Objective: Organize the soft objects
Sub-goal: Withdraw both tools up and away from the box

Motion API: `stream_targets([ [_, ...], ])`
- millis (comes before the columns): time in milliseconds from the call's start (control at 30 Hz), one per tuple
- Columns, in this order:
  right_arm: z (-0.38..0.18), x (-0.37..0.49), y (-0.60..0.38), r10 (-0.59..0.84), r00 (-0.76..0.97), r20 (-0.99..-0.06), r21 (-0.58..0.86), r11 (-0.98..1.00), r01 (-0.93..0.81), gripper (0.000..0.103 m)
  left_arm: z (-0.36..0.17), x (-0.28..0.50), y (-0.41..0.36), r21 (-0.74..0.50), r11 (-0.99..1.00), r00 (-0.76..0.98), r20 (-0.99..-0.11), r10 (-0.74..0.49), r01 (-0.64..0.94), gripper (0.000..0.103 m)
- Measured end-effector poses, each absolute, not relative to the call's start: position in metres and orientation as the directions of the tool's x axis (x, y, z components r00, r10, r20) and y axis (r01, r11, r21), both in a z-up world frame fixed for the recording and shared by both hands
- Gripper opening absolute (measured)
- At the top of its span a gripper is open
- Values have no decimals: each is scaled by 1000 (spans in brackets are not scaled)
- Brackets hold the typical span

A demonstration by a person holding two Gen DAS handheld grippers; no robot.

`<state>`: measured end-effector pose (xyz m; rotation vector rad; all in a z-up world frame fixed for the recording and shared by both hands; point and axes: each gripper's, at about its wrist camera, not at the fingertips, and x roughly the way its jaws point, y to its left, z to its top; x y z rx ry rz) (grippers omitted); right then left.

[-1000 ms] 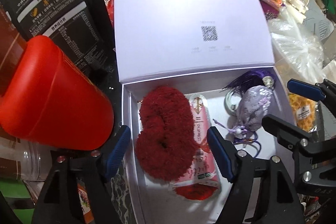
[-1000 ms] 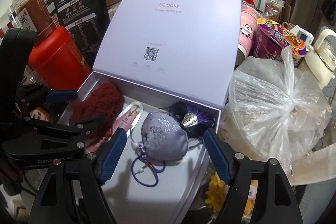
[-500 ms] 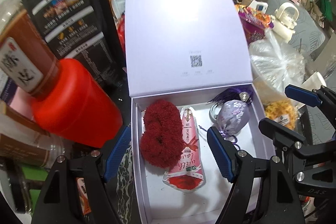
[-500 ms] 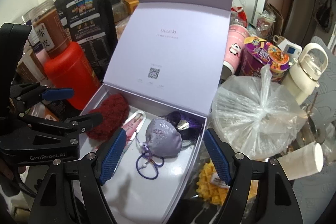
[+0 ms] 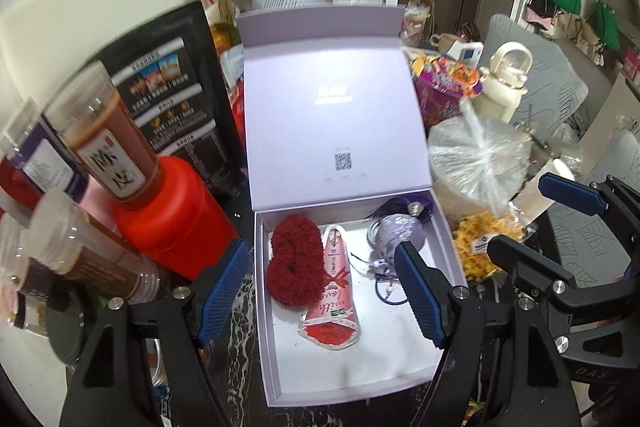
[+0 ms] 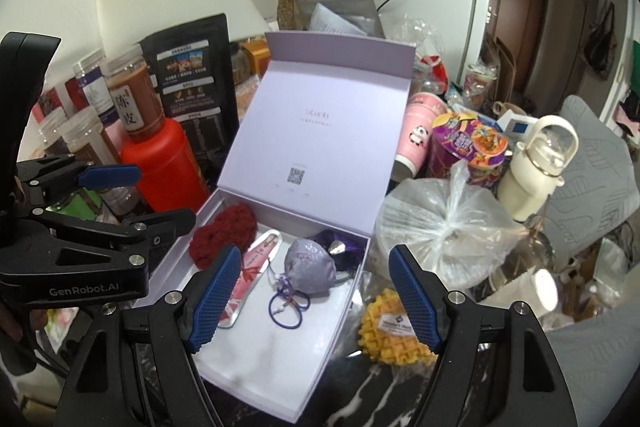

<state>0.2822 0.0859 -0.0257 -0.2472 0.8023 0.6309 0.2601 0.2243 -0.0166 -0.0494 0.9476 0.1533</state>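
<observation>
A lilac gift box [image 5: 348, 383] [image 6: 256, 379] lies with its lid standing upright. Inside rest a dark red fluffy scrunchie [image 5: 295, 264] [image 6: 222, 231], a pink foil sachet [image 5: 334, 301] [image 6: 256, 261], a lavender embroidered pouch [image 5: 400, 233] [image 6: 310, 265] with a purple cord loop, and a purple tassel [image 5: 404, 205] [image 6: 340, 247]. My left gripper [image 5: 324, 297] hangs open above the box's front, nothing between its fingers. My right gripper [image 6: 314, 303] is open too, high over the box's right rim, empty. Each view shows the other gripper at its edge.
A red canister [image 5: 172, 215] and several jars crowd the box's left. A tied clear plastic bag [image 6: 444, 227], a yellow waffle-shaped sponge [image 6: 394, 329], a cream bottle [image 6: 536, 167] and snack cups stand to its right on the dark marble tabletop [image 6: 360, 399].
Both grippers have risen and drawn back from the box, so the box and its contents look smaller and more of the cluttered table shows. Nothing inside the box moved.
</observation>
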Motion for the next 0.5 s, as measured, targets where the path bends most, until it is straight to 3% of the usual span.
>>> stream_targets([
  [500, 25, 229, 32, 441, 613, -656, 18, 821, -571, 82, 41, 210, 179, 55, 986, 656, -741, 144, -155, 75],
])
